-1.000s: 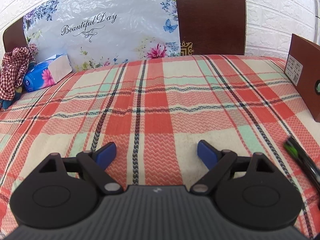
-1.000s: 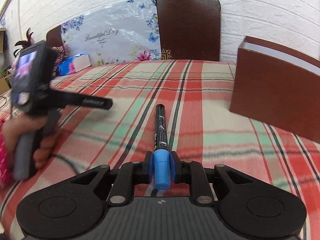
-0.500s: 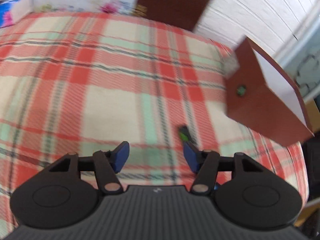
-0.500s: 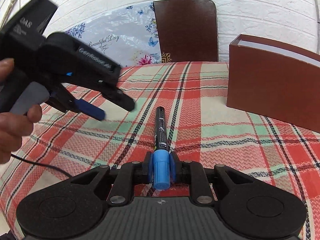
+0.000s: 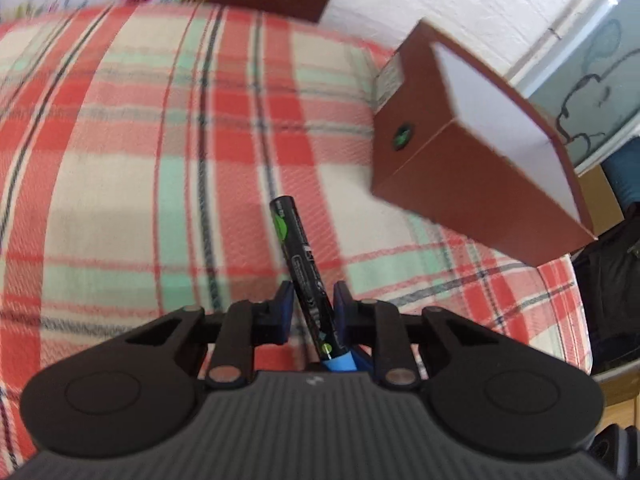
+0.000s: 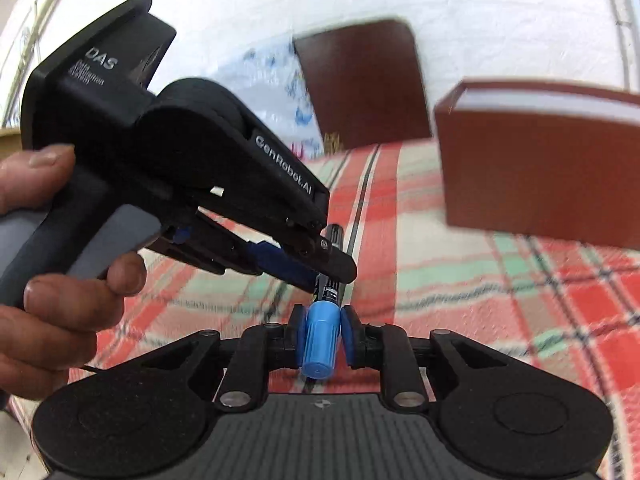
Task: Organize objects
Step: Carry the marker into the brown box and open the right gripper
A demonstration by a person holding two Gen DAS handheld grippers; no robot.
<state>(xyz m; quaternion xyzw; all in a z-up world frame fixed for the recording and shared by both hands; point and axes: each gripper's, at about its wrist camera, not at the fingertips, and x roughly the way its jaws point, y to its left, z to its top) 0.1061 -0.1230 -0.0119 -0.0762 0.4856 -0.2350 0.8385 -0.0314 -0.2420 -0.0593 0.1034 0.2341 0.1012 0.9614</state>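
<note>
A black marker (image 5: pixel 302 258) with a blue cap (image 6: pixel 320 338) is held above the plaid tablecloth (image 5: pixel 132 152). My right gripper (image 6: pixel 320 336) is shut on the blue cap end. My left gripper (image 5: pixel 310 306) has its blue pads close around the black barrel; it comes in from the left in the right wrist view (image 6: pixel 320 268), just past the cap. Both grippers hold the same marker. A brown box (image 5: pixel 476 152) with a white inside stands to the right, also in the right wrist view (image 6: pixel 540 160).
A dark brown chair back (image 6: pixel 360 84) and a flowered plastic sheet (image 6: pixel 272 76) stand behind the table. The table's right edge (image 5: pixel 576 320) drops off past the box. A hand (image 6: pixel 60 288) holds the left gripper's handle.
My left gripper swung right, came over the marker and closed its pads around the barrel. My right gripper kept its hold on the cap and lifted a little.
</note>
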